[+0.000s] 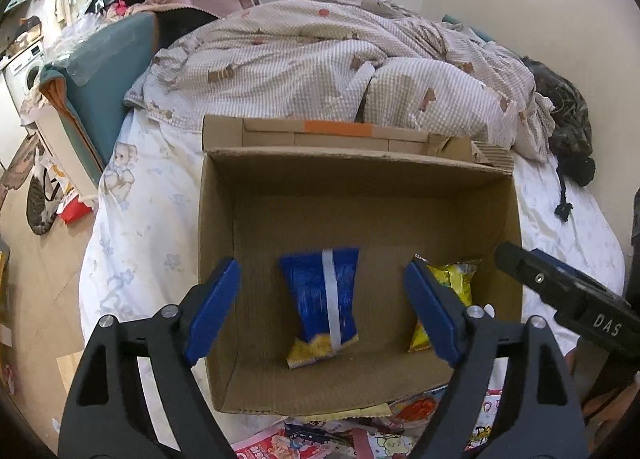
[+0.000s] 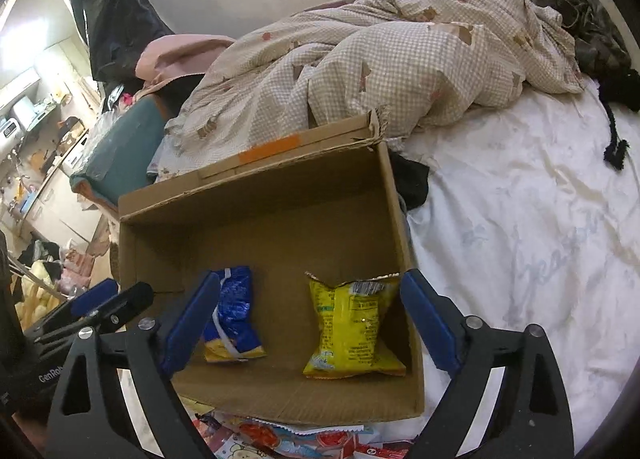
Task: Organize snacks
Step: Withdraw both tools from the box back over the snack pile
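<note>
Both claws released above cardboard box (image 1: 216, 259): left claw (image 1: 322, 299) frames blue packet (image 1: 324, 299); right claw (image 2: 310, 319) frames yellow packet (image 2: 352, 331), printed label visible only there.

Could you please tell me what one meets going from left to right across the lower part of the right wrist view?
Left gripper → blue snack packet → yellow snack packet → right wall of the cardboard box → white bedsheet.
</note>
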The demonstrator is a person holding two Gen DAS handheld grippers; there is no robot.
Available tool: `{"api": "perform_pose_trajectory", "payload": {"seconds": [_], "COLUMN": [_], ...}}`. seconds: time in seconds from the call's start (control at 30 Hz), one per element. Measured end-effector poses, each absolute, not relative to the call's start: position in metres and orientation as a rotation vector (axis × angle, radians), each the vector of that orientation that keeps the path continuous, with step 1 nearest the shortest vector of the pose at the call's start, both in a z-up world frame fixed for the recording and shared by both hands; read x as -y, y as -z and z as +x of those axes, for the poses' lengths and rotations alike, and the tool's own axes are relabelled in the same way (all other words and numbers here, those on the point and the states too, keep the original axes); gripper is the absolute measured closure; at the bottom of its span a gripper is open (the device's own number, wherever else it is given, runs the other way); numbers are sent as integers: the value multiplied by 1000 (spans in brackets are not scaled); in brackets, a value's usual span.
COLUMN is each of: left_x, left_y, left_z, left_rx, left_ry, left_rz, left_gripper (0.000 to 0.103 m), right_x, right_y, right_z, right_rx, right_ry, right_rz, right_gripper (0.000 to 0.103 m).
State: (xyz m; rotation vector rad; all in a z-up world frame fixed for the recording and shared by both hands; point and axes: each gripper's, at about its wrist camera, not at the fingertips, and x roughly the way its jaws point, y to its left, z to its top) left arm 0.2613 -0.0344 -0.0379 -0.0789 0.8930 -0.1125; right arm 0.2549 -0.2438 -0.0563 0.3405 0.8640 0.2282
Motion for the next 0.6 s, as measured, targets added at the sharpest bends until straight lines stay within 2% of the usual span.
{"api": "perform_pose_trajectory", "payload": {"seconds": [0.6], "left_x": [25], "left_y": [24], "left_z": [235], "left_rx": [-838], "left_ry": [121], "left_rz": [-80], "left_gripper": [21], "right_x": [243], "right_y": [44], "right_z": [242], "right_rx": [-850], "right_ry": [-207], "right_rz": [305], "right_gripper": [9]}}
